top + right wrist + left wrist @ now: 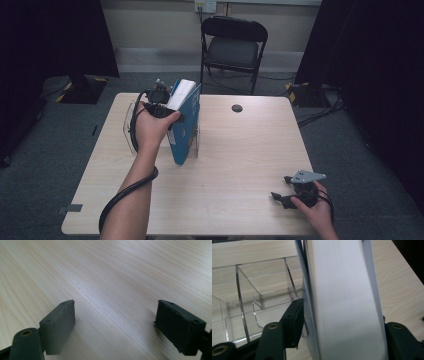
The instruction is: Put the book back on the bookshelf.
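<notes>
The step in hand looks like seating a book (184,120) in the clear acrylic rack (131,131) near the far left corner of the surface (240,165). The left gripper (167,111) has its fingers (294,320) clamped on the book's upper part, one on each cover, as the left gripper view shows with the page block running up between them. The book stands on its lower edge, leaning slightly, at the rack's right-hand side; whether it already rests inside a compartment or just against the outer wall is hard to tell from above.

The next move probably calls for lowering or straightening the book until it settles in a slot, then spreading the fingers to let go without tipping it.

The book has blue covers with some pale print and a thick white block of pages.

The right gripper (284,196) rests at the near right corner of the surface, its fingers (58,322) spread wide over bare wood, holding nothing.
</notes>
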Demonstrator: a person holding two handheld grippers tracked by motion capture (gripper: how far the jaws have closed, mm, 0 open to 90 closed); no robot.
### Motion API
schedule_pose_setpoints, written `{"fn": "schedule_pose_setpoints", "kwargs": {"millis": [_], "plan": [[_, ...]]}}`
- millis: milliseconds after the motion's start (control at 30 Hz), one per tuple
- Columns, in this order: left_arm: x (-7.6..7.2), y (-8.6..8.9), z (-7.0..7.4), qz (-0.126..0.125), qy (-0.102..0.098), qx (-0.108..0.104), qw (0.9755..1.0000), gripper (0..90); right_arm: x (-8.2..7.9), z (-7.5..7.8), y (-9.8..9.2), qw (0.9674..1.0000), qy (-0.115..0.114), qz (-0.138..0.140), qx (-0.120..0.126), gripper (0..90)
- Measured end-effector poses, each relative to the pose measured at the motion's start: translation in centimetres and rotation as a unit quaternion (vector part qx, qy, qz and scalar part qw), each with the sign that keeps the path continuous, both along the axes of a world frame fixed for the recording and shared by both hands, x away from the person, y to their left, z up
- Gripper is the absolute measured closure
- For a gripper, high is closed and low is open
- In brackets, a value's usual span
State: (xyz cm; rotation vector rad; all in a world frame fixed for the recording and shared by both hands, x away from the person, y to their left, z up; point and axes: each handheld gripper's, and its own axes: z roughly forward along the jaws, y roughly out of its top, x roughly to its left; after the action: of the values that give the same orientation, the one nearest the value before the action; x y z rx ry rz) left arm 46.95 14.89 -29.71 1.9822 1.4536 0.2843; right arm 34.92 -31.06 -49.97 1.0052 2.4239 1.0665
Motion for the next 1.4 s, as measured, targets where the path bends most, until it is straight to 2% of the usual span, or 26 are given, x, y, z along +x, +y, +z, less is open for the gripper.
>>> {"fn": "schedule_pose_setpoints", "kwargs": {"millis": [33, 200, 267, 300, 333, 367, 433, 533, 600, 833, 900, 1133, 1200, 1233, 1300, 1400], "plan": [[-0.1, 0.2, 0.0, -0.002, -0.002, -0.005, 1.0000, 41.4, 0.0, 0.0, 0.0, 1.0000, 0.000, 0.000, 0.000, 15.8], [-0.6, 0.8, -0.2, -0.012, -0.007, -0.002, 0.9999, 33.4, 0.0, 0.0, 0.0, 1.0000, 0.000, 0.000, 0.000, 15.8], [-1.0, 1.1, -0.1, -0.017, -0.014, -0.008, 0.9997, 32.8, 0.0, 0.0, 0.0, 1.0000, 0.000, 0.000, 0.000, 15.8], [-1.0, 1.3, -0.1, -0.026, -0.013, -0.008, 0.9995, 31.5, 0.0, 0.0, 0.0, 1.0000, 0.000, 0.000, 0.000, 15.8], [-1.1, 1.3, -0.1, -0.027, -0.010, -0.009, 0.9996, 31.5, 0.0, 0.0, 0.0, 1.0000, 0.000, 0.000, 0.000, 15.8], [-1.1, 1.4, -0.2, -0.023, -0.004, -0.011, 0.9997, 27.7, 0.0, 0.0, 0.0, 1.0000, 0.000, 0.001, 0.000, 15.8], [-1.3, 1.5, -0.3, -0.025, 0.002, -0.010, 0.9996, 27.7, 0.0, 0.0, 0.0, 1.0000, 0.000, 0.001, 0.000, 15.8], [-1.7, 1.5, -0.3, -0.029, 0.000, -0.012, 0.9995, 28.2, 0.0, 0.0, 0.0, 1.0000, 0.000, 0.002, 0.000, 15.8], [-1.8, 1.5, -0.4, -0.034, 0.007, -0.020, 0.9992, 27.1, 0.0, 0.0, 0.0, 1.0000, -0.001, 0.001, 0.000, 15.8], [-2.6, 1.5, -0.6, -0.045, 0.000, -0.021, 0.9988, 23.3, 0.0, 0.0, 0.0, 1.0000, -0.001, 0.001, 0.000, 15.8], [-2.7, 1.6, -0.7, -0.051, 0.003, -0.019, 0.9985, 21.1, 0.0, 0.0, 0.0, 1.0000, -0.001, 0.001, 0.000, 15.8], [-3.3, 2.3, -0.8, -0.057, -0.005, -0.025, 0.9981, 20.6, 0.0, 0.0, 0.0, 1.0000, 0.000, 0.001, 0.001, 15.8], [-3.6, 2.4, -0.9, -0.070, -0.003, -0.023, 0.9972, 17.4, 0.0, 0.0, 0.0, 1.0000, -0.001, 0.001, 0.000, 15.8], [-3.7, 2.5, -0.9, -0.068, -0.007, -0.025, 0.9974, 15.4, 0.0, 0.0, 0.0, 1.0000, -0.001, 0.001, 0.001, 15.8], [-4.0, 2.6, -0.9, -0.080, -0.009, -0.027, 0.9964, 15.5, 0.0, 0.0, 0.0, 1.0000, -0.001, 0.001, 0.001, 15.8], [-4.3, 2.8, -1.1, -0.082, -0.006, -0.029, 0.9962, 15.5, 0.0, 0.0, 0.0, 1.0000, -0.001, 0.001, 0.001, 15.8]]}}
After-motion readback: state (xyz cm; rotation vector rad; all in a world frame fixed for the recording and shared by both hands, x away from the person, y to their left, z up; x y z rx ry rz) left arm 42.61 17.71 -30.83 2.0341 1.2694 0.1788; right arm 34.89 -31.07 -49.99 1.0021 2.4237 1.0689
